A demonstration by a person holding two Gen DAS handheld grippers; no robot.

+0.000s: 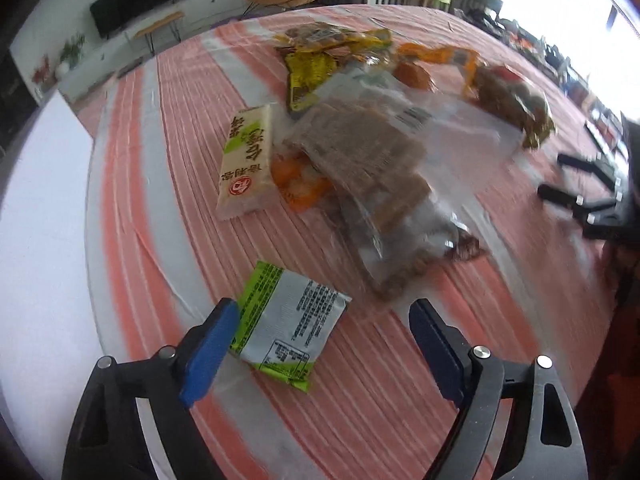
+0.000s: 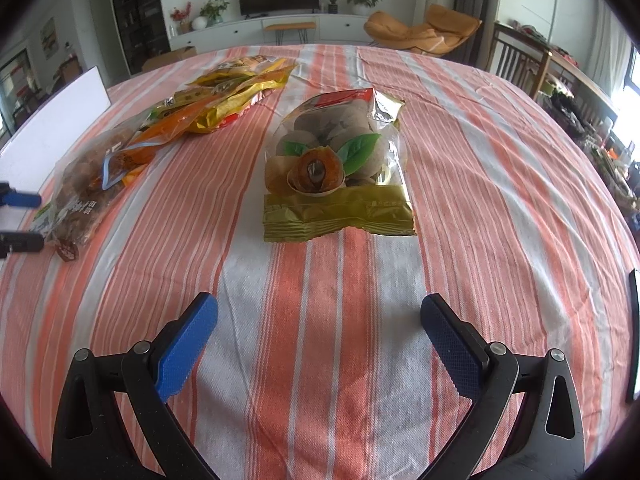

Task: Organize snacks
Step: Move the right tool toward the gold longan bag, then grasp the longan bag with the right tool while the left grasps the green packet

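In the left wrist view my left gripper [image 1: 324, 316] is open over the striped cloth, its left pad [image 1: 210, 344] beside a green and silver packet [image 1: 284, 328] lying flat. Beyond lie a cream biscuit pack [image 1: 248, 160], a clear bag of brown wafers [image 1: 360, 156] and yellow and orange packets [image 1: 320, 64]. My right gripper [image 1: 560, 176] shows at the right edge. In the right wrist view my right gripper [image 2: 320, 312] is open and empty, well short of a gold-edged bag of round snacks [image 2: 340, 164]. The snack pile [image 2: 160, 128] lies at the left, with the left gripper [image 2: 22, 220] beside it.
An orange and white striped cloth [image 2: 480, 160] covers the table. A white board [image 2: 56, 120] stands at the table's left edge. A dark flat object [image 2: 634, 336] lies at the right edge. Chairs, a TV unit and plants stand beyond the table.
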